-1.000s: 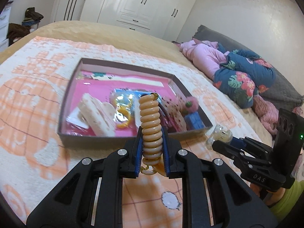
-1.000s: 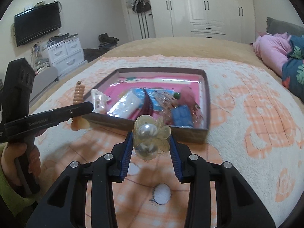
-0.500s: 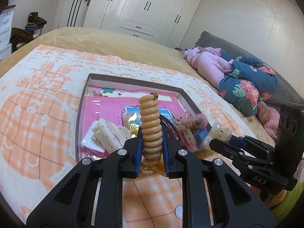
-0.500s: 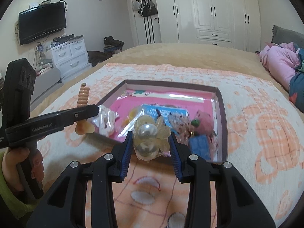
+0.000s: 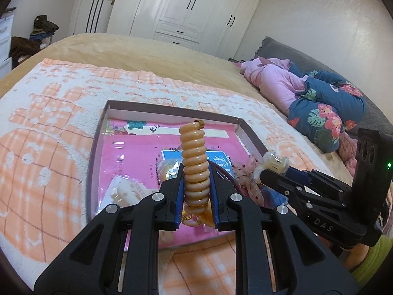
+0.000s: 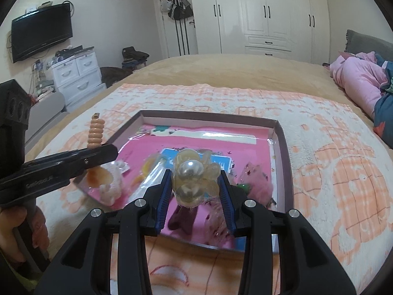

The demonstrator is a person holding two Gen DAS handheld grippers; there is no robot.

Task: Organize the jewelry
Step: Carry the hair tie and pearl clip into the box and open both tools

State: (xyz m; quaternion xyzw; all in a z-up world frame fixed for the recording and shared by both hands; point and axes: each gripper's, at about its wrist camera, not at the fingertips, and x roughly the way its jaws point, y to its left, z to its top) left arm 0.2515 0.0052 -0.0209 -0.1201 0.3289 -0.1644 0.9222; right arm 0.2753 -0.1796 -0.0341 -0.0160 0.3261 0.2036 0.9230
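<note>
Bedroom, soft blanket [image 6: 319, 127] under shallow box [image 6: 285, 137]; left gripper [image 5: 196, 191] clamped on coiled bracelet [image 5: 194, 162], right gripper [image 6: 195, 186] clamped on pearl hair clip [image 6: 191, 172], both above box; risk: early release, pieces bouncing out or snagging packets.

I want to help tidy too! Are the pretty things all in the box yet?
Not quite. Several pieces already lie in the box, like the pink fuzzy one. In hand: the left tool grips a peach spiral hair tie, and the right tool grips a pearl hair clip, both above the box. Left to do: setting those two inside.
</note>
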